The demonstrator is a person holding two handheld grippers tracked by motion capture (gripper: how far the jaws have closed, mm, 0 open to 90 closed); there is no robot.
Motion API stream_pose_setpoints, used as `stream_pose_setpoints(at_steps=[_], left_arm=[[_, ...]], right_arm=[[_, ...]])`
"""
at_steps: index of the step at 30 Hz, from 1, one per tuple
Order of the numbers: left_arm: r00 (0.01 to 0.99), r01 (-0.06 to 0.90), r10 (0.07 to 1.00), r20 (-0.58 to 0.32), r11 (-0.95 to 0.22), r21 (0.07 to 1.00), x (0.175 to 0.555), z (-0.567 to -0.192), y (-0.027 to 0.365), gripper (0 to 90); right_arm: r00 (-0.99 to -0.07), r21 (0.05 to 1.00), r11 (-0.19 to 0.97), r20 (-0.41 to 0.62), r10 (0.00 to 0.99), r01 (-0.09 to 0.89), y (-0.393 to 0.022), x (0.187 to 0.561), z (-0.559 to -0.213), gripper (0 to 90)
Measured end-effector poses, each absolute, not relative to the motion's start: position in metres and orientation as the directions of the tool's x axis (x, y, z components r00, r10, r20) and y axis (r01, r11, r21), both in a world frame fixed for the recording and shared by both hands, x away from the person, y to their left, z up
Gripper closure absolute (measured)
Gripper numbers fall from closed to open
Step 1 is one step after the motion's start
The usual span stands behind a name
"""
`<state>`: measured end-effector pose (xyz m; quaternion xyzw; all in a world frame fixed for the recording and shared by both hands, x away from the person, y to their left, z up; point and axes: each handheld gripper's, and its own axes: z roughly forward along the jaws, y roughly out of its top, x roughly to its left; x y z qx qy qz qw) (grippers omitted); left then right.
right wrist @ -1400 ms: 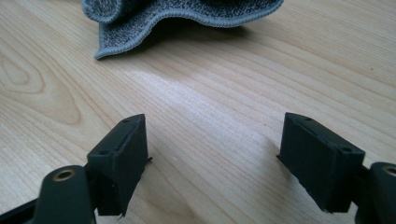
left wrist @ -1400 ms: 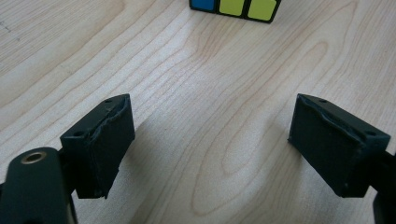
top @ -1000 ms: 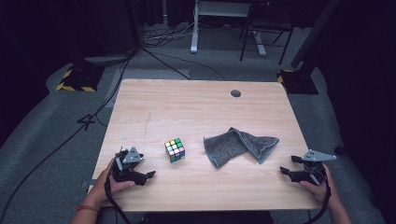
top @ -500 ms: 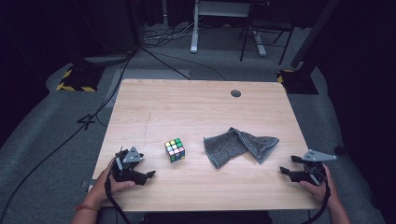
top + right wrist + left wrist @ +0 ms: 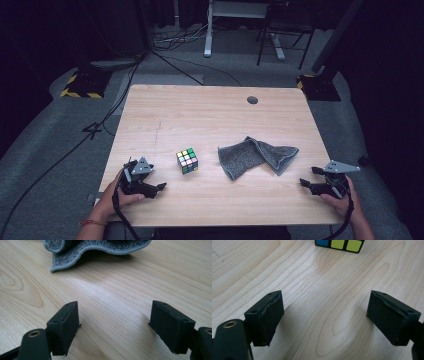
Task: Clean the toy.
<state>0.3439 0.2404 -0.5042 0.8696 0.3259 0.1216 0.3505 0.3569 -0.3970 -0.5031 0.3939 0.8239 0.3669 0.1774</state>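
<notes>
A scrambled colour cube [image 5: 187,161] sits on the wooden table [image 5: 200,115], left of centre. Its bottom row of blue and yellow stickers is the cube [image 5: 339,245] at the top of the left gripper view. A crumpled grey cloth [image 5: 256,155] lies right of centre; the cloth [image 5: 97,248] edges into the right gripper view. My left gripper [image 5: 161,187] rests near the front left edge, open and empty, pointing toward the cube. My right gripper [image 5: 303,183] rests at the front right, open and empty, pointing toward the cloth.
A round cable hole [image 5: 252,100] marks the table's far right. Beyond the table stand a desk frame [image 5: 210,30] and a chair base [image 5: 280,40] on grey carpet, with cables trailing on the floor. Yellow-black striped feet [image 5: 80,90] flank the table.
</notes>
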Motion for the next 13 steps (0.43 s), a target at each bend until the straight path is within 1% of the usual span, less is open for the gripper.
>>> stream_pose_setpoints(at_steps=[13], left_arm=[[0.755,0.484,0.655,-0.018,-0.539,0.689,0.3441,-0.5042,0.2403,14.7]], right_arm=[[-0.627,0.744,0.42,-0.003,0.779,0.519,-0.3971,0.3569,-0.5031,23.8]])
